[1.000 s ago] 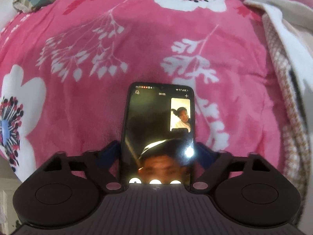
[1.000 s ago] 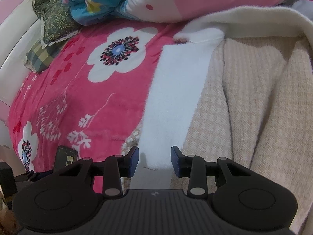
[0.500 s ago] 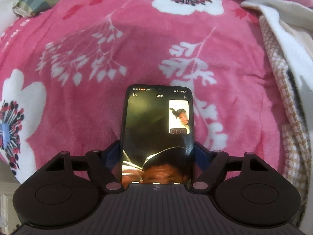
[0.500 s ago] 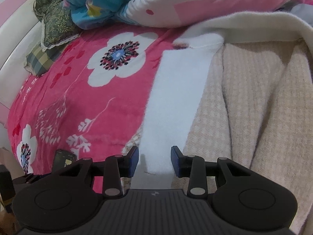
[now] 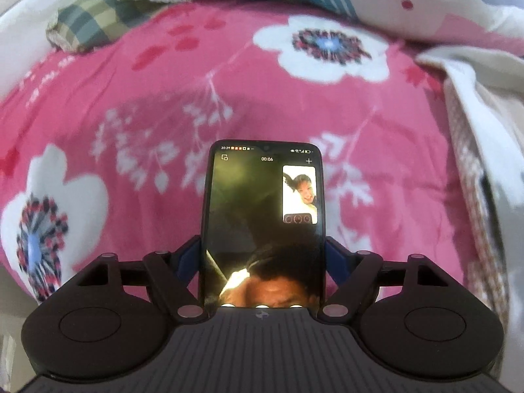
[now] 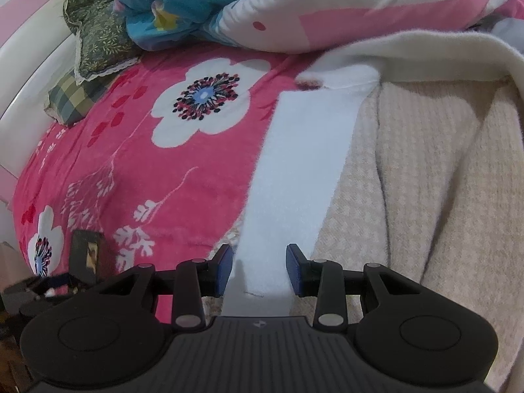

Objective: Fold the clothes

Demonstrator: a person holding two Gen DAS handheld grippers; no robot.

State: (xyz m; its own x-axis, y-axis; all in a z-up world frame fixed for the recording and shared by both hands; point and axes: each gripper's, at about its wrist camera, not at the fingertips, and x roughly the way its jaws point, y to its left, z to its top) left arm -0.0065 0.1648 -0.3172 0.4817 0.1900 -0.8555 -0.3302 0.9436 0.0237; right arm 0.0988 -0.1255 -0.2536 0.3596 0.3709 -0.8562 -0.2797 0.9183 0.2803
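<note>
A beige waffle-knit garment (image 6: 409, 180) with a white fleecy band (image 6: 301, 163) lies on the right of the bed, and its edge shows in the left wrist view (image 5: 471, 150). My right gripper (image 6: 260, 268) hangs open just over the near end of the white band, its blue pads apart on either side. My left gripper (image 5: 263, 255) is shut on a black phone (image 5: 262, 203) with a lit screen, held upright above the pink blanket. That phone (image 6: 86, 252) and the left gripper also appear at the lower left of the right wrist view.
A pink floral blanket (image 5: 229, 91) covers the bed. At the far end lie a plaid cushion (image 6: 68, 98), a green patterned cushion (image 6: 101, 42), a blue quilt (image 6: 170, 3) and a white and pink quilt (image 6: 344, 6). A white bed frame (image 6: 29, 75) curves along the left.
My left gripper has risen and tipped upward with the phone, so the cushions and quilts at the far end now show. The right gripper has not moved.
</note>
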